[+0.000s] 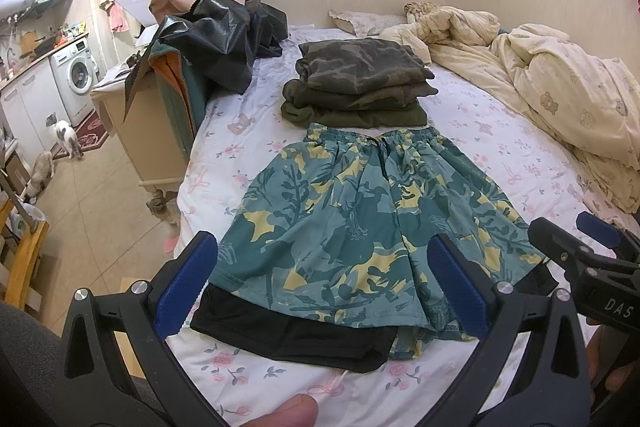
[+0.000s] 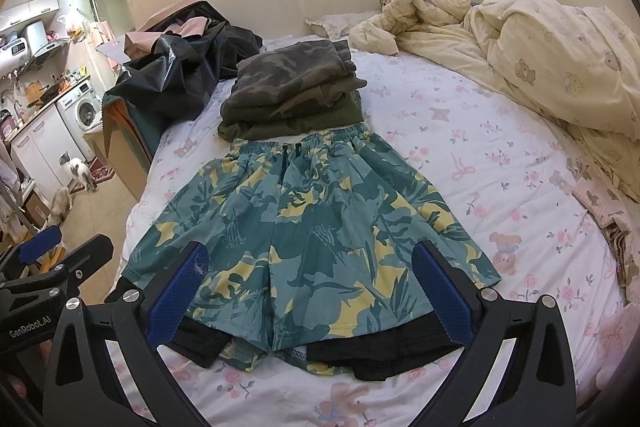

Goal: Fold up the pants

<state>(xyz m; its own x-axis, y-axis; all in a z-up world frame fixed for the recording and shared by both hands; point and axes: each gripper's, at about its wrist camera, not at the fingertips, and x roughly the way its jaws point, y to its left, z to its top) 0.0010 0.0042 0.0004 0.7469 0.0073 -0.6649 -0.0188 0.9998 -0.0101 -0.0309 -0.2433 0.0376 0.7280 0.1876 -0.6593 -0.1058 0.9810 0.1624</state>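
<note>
Folded camouflage clothes (image 1: 360,83), cream quilt (image 1: 560,87), two cats (image 1: 64,133).

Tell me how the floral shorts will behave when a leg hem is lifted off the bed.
The floral shorts lie flat and thin on the bed, so they will probably drape limply. They look light for their size. The black liner showing below both hems may sag or slide separately from the outer cloth.

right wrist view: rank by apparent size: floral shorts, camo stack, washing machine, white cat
1. floral shorts, largest, though nearest the camera
2. camo stack, folded, behind the waistband
3. washing machine
4. white cat

The last two are far off at the fisheye edge, so only apparent size is ranked.
</note>
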